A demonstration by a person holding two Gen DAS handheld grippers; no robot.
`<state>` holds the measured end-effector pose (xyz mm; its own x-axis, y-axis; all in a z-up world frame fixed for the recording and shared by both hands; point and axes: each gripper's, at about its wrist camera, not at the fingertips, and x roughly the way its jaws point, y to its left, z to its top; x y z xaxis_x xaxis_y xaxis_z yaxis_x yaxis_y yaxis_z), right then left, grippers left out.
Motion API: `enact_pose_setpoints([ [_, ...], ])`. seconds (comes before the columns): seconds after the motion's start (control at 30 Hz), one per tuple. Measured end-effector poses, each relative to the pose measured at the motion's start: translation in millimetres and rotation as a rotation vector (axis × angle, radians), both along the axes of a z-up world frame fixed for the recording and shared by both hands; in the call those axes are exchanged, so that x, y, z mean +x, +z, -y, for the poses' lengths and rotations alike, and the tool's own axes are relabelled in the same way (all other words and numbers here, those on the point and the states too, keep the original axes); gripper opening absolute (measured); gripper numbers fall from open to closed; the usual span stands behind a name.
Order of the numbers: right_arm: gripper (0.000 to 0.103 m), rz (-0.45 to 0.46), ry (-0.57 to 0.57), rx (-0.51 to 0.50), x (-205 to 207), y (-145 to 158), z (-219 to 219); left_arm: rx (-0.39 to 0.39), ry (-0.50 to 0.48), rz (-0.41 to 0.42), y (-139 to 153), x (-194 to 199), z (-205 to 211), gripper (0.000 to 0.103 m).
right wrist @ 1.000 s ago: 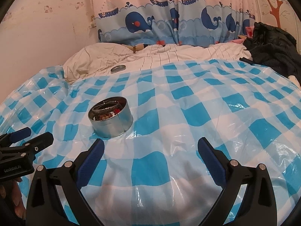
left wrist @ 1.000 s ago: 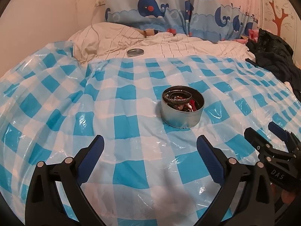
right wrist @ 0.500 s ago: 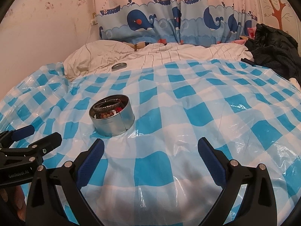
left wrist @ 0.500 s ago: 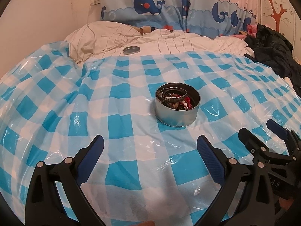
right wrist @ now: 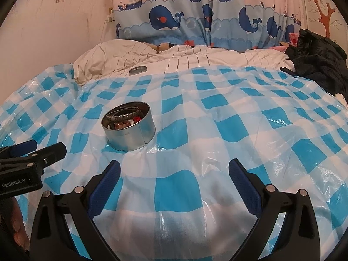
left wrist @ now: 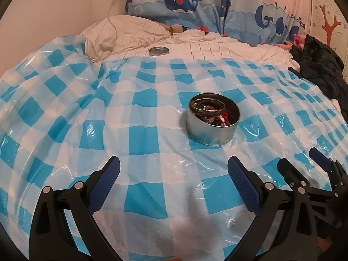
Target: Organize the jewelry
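A round, open silver metal tin [left wrist: 213,121] sits on a blue-and-white checked plastic sheet [left wrist: 143,134] spread over a bed, ahead of both grippers and touching neither. Inside it lies a tangle of jewelry [left wrist: 209,112]: dark metal bangles on top, red and pale beads beneath. Individual pieces are hard to separate, and the tin's near wall hides whatever lies lower down. The right wrist view shows more of the pale and brown beads [right wrist: 121,126] and a vertical seam on the tin's wall; the left wrist view shows more of the red pieces.

The left gripper [left wrist: 174,180] hovers above the sheet with its blue-padded fingers spread wide and nothing between them. The right gripper [right wrist: 174,180] is likewise wide apart and empty. Each appears at the other view's edge, partly cut off.

A flat round silver lid [left wrist: 158,51] rests far back on the white striped bedding [left wrist: 217,47]. A dark crumpled garment [right wrist: 317,54] lies at the right, clipped by the frame.
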<state>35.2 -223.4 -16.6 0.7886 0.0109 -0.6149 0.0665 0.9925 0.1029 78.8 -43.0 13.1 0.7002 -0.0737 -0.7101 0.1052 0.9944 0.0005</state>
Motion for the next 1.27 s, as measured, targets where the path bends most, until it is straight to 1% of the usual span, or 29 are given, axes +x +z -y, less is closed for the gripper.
enact_pose_setpoints([
  [0.13, 0.095, -0.006, 0.004, -0.005, 0, 0, -1, 0.023, 0.000, -0.010, -1, 1, 2, 0.095],
  [0.37, 0.095, -0.012, 0.009, -0.012, 2, -1, -3, 0.020, -0.001, -0.013, -1, 1, 2, 0.095],
  [0.47, 0.095, -0.014, 0.010, -0.014, 2, -2, -4, -0.029, -0.005, -0.025, -1, 2, -1, 0.095],
  [0.6, 0.095, -0.016, 0.012, -0.019, 2, -2, -4, -0.147, -0.017, -0.038, -3, 4, -10, 0.095],
  [0.67, 0.095, -0.022, 0.014, -0.023, 3, -3, -4, -0.207, -0.013, -0.024, -2, 4, -16, 0.095],
  [0.73, 0.095, -0.028, 0.016, -0.027, 4, -4, -4, -0.252, -0.031, 0.000, 0, 2, -21, 0.095],
  [0.8, 0.095, -0.028, 0.017, -0.028, 4, -4, -4, -0.257, -0.041, 0.021, 3, 0, -23, 0.095],
  [0.9, 0.095, -0.027, 0.016, -0.029, 4, -4, -4, -0.224, -0.053, 0.048, 7, -2, -22, 0.095],
  [0.97, 0.095, -0.027, 0.016, -0.029, 4, -4, -4, -0.163, -0.035, 0.042, 5, -1, -20, 0.095],
  [1.0, 0.095, -0.026, 0.017, -0.030, 5, -4, -4, -0.119, -0.017, 0.029, 3, 1, -19, 0.095],
  [1.1, 0.095, -0.026, 0.017, -0.033, 6, -4, -3, -0.016, 0.021, -0.020, -6, 8, -18, 0.095],
  [1.13, 0.095, -0.027, 0.017, -0.033, 6, -4, -3, 0.009, 0.031, -0.024, -7, 9, -19, 0.095],
  [1.2, 0.095, -0.028, 0.016, -0.033, 6, -4, -2, 0.028, 0.039, -0.019, -7, 9, -21, 0.095],
  [1.27, 0.095, -0.029, 0.017, -0.035, 7, -4, -3, 0.025, 0.039, -0.018, -6, 7, -24, 0.095],
])
